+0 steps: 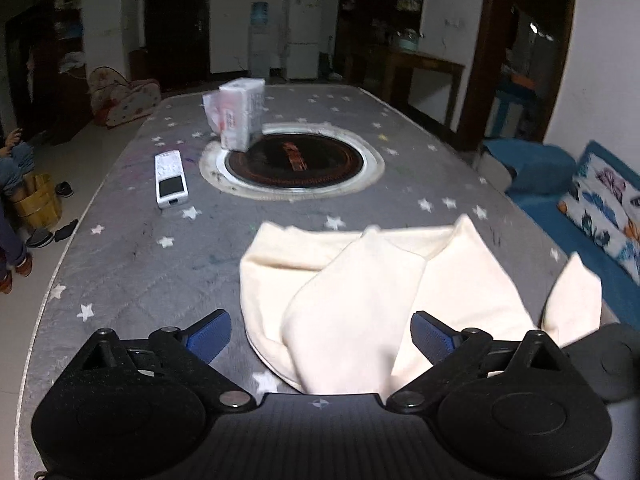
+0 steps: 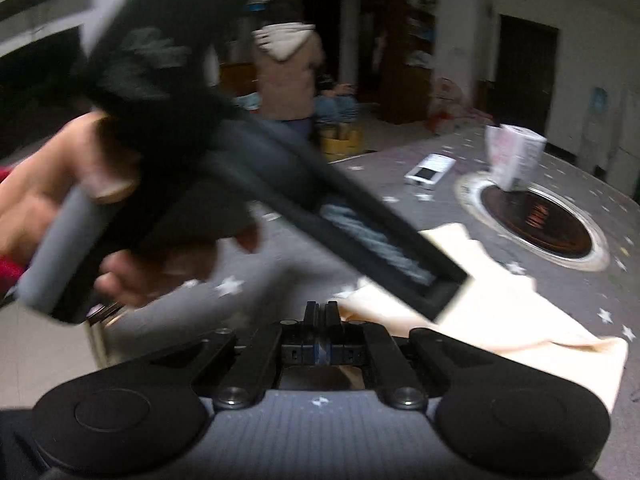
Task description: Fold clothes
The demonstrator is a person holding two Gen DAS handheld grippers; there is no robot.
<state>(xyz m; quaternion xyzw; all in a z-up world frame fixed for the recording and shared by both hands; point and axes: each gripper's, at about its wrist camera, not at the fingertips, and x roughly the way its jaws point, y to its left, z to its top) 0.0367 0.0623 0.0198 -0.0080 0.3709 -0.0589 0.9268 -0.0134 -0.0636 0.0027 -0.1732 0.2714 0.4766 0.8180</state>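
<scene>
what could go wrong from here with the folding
The left claw is open over the cream cloth, so nothing pins the loose folds and they may slip apart. The right claw is shut with no cloth visibly in it. In the right wrist view the other tool crosses close; they might collide.

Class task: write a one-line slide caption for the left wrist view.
Open left gripper poised over a partly folded cream garment on a star-patterned table.
</scene>
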